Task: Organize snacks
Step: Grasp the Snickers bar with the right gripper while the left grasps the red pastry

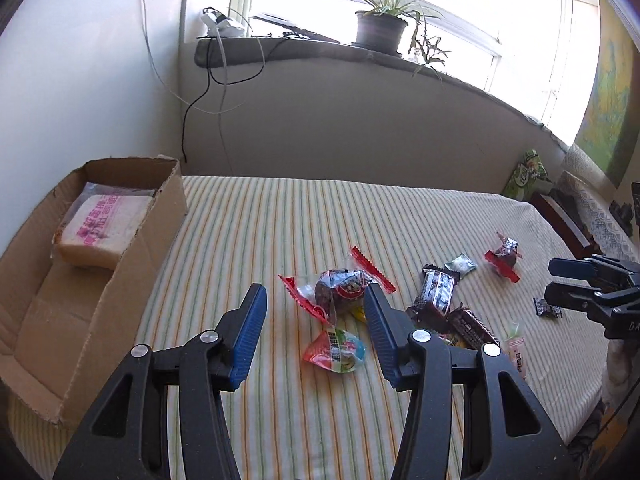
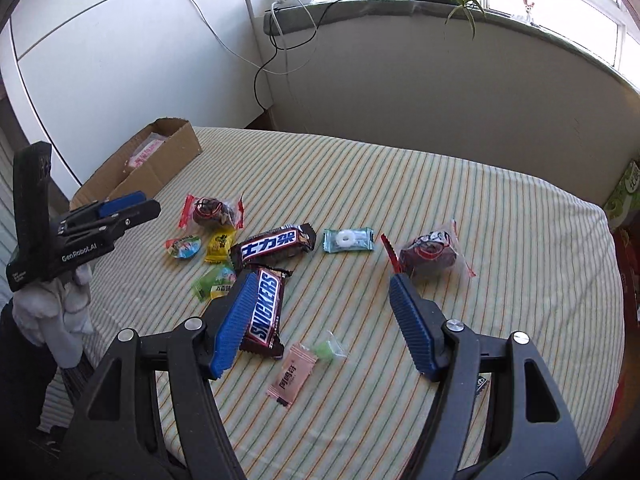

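Snacks lie scattered mid-bed on the striped sheet (image 2: 400,200); a Snickers bar (image 2: 264,308) sits nearest. The cardboard box (image 1: 100,280) occupies the far-left corner. The left gripper (image 1: 316,308) and right gripper (image 2: 320,312) both gape, holding nothing.

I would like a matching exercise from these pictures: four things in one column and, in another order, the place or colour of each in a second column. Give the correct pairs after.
Things:
1. bread
2. Snickers bar
3. mint
4. potted plant

Places or colours:
A. on the windowsill
B. inside the cardboard box
C. pale blue-green wrapper, white ring showing
D. brown wrapper, next to the right tool's left finger

Pairs: 1-B, 2-D, 3-C, 4-A
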`<state>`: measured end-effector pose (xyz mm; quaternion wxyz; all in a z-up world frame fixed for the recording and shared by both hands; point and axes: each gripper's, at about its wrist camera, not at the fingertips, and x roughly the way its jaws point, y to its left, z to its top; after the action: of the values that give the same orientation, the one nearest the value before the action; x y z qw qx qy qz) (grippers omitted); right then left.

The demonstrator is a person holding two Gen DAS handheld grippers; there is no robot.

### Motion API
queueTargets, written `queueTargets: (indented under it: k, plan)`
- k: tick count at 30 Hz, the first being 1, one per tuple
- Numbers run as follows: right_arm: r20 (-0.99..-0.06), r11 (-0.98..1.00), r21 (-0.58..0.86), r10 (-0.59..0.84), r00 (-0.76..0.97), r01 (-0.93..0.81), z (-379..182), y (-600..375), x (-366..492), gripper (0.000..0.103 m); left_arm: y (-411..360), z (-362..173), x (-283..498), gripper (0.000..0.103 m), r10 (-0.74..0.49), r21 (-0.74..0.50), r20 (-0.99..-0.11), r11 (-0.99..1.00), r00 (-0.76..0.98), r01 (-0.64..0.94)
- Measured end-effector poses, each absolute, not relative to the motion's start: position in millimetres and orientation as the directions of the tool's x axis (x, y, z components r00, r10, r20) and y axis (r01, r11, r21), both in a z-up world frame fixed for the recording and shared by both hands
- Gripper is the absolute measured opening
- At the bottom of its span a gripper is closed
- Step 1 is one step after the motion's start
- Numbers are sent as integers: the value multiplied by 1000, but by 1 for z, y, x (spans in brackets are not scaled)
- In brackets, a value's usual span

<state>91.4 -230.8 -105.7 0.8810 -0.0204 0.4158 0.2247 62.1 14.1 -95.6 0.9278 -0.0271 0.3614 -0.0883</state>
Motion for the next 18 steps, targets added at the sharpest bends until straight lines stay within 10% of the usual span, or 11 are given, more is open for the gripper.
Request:
queueTargets:
  k: [18]
  plan:
    - [-801,847,220,440,405,-485,-152,-181,98,51,-23,-137,117,48,-180,0,-768,959,614,282]
